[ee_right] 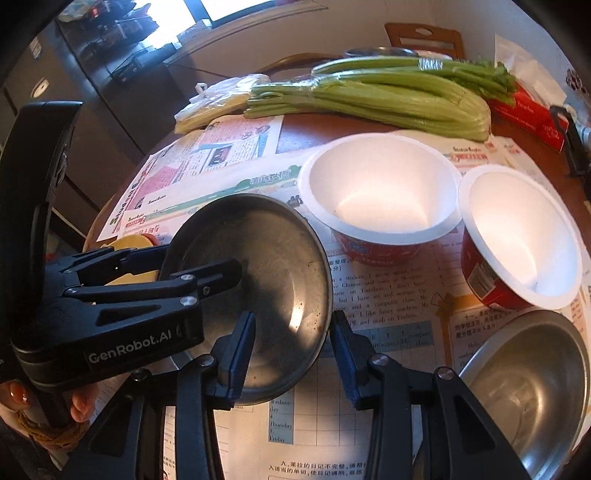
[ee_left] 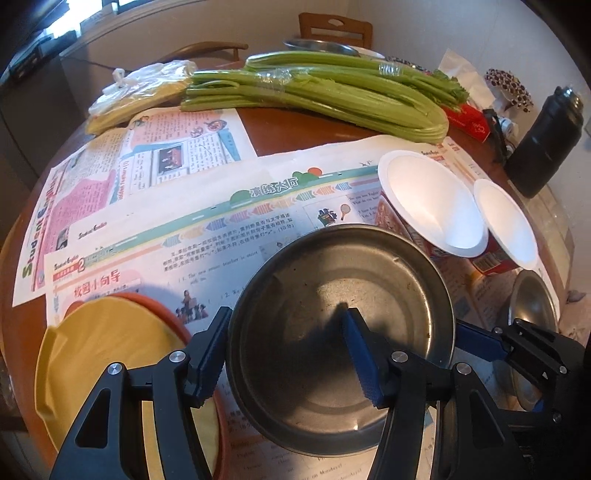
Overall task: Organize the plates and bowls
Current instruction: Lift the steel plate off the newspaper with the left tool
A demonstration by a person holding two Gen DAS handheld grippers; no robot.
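A steel bowl (ee_left: 332,295) hangs tilted over the newspaper, gripped from both sides. My left gripper (ee_left: 284,354) is shut on its left rim, one finger outside the wall and one inside. My right gripper (ee_right: 291,358) is shut on the steel bowl (ee_right: 266,266) at the opposite rim, straddling the wall the same way. Two white foam bowls (ee_right: 380,188) (ee_right: 517,229) with red outsides stand behind. A second steel bowl (ee_right: 532,391) sits at the lower right. A yellow plate (ee_left: 103,350) lies on an orange plate at the left.
Newspaper (ee_left: 184,229) covers the round wooden table. Celery stalks (ee_left: 314,92) and a plastic bag (ee_left: 140,88) lie at the back. A black bottle (ee_left: 546,140) and a red tissue box (ee_right: 528,114) stand at the right. A wooden chair (ee_left: 334,26) is behind the table.
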